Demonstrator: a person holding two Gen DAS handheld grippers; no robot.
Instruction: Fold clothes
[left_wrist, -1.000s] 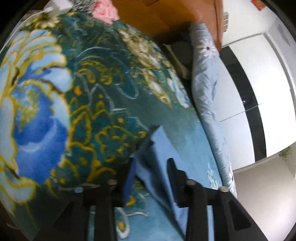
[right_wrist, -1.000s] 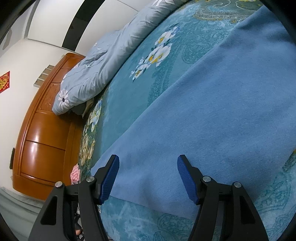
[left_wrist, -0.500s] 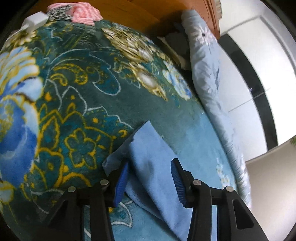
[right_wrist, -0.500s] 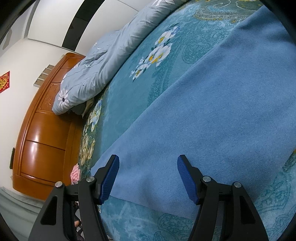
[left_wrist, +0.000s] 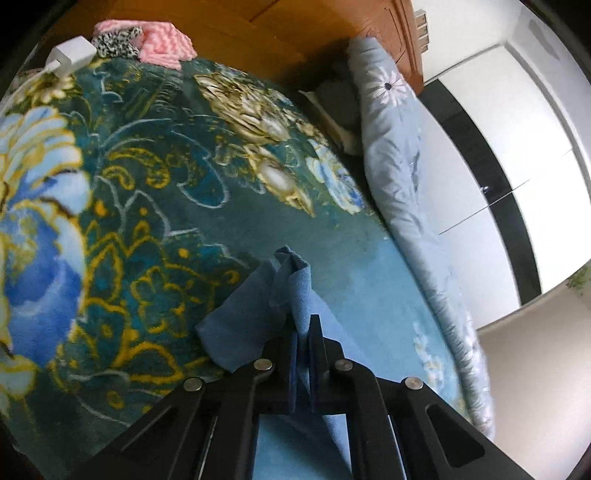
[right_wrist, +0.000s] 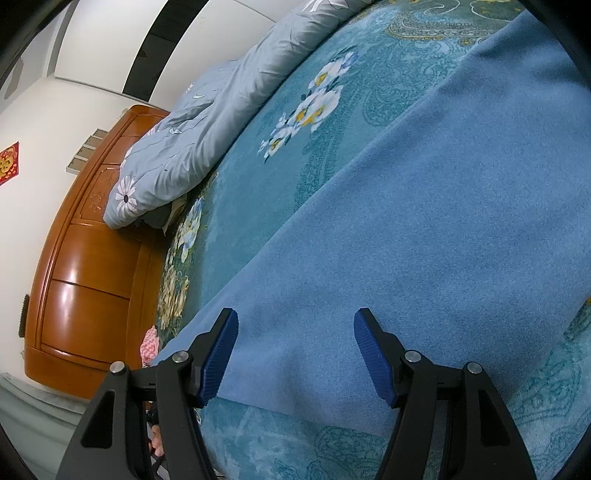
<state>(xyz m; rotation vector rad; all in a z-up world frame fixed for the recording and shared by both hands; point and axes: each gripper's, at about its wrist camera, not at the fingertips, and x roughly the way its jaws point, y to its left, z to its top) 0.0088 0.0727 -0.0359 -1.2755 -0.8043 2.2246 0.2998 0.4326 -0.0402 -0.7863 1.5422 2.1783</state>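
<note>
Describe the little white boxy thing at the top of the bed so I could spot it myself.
Start at the orange wooden headboard and look down to where the dark teal floral blanket meets it. There, at the blanket's corner, sits a white plug-like block with a cord end. Unlike the pink zigzag cloth and black-and-white patterned fabric beside it, it is hard-edged and plain white.

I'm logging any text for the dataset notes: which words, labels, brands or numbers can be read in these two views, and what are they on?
No text can be read in either view.
Red wall decoration: a gold figure on red, too small and blurred to make out any characters.
White charger on the floral blanket: no marking shows.
Blue garment, wooden headboard and both tongs: no labels or print in sight.
</note>
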